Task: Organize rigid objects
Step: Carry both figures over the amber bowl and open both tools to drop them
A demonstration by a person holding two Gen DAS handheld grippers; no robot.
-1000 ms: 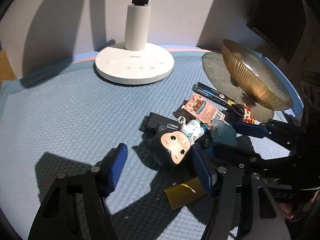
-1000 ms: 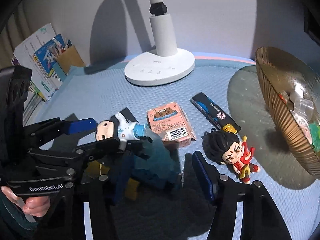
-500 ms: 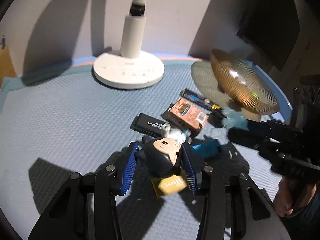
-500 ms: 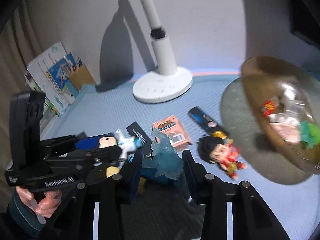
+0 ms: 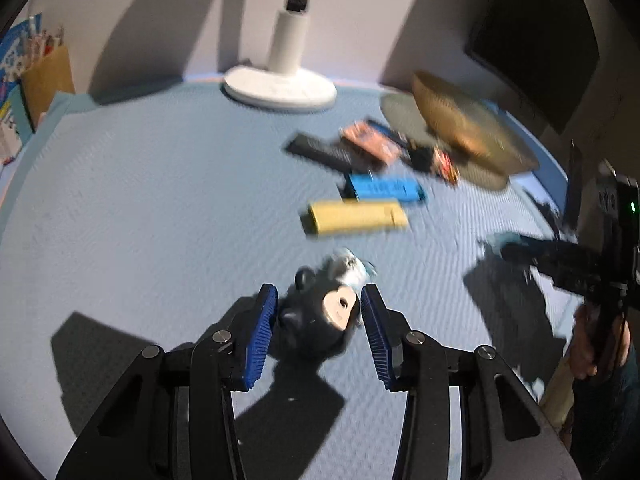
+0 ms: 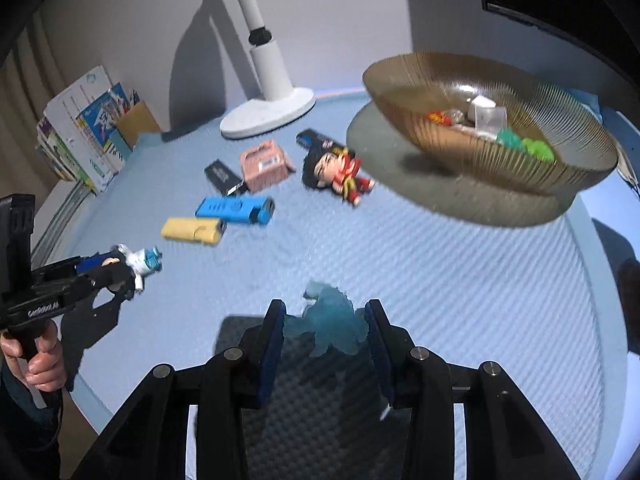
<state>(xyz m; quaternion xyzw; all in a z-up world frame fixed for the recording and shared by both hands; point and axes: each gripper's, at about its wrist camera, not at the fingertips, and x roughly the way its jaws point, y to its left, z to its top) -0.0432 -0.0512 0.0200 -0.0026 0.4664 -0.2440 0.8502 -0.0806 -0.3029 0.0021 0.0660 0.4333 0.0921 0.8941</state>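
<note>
My left gripper (image 5: 318, 316) is shut on a dark-haired doll figure in white and blue (image 5: 324, 306), held above the blue mat; it also shows in the right wrist view (image 6: 136, 262). My right gripper (image 6: 326, 332) is shut on a translucent blue dinosaur figure (image 6: 328, 324), lifted off the mat. A ribbed amber glass bowl (image 6: 500, 152) with several small items stands at the right. On the mat lie a red-clad doll (image 6: 336, 170), a blue lighter (image 6: 236, 209), a yellow lighter (image 6: 192, 230), a pink box (image 6: 264, 164) and a black stick (image 6: 224, 178).
A white lamp base (image 6: 268, 114) stands at the back of the mat. Books and a pen holder (image 6: 92, 128) stand at the far left. A dark screen (image 5: 532, 48) is at the back right. Another dark lighter (image 6: 316, 142) lies near the red-clad doll.
Both grippers closed on their figures and lifted them up and back from the pile. The blue and yellow lighters that lay under them now show.
</note>
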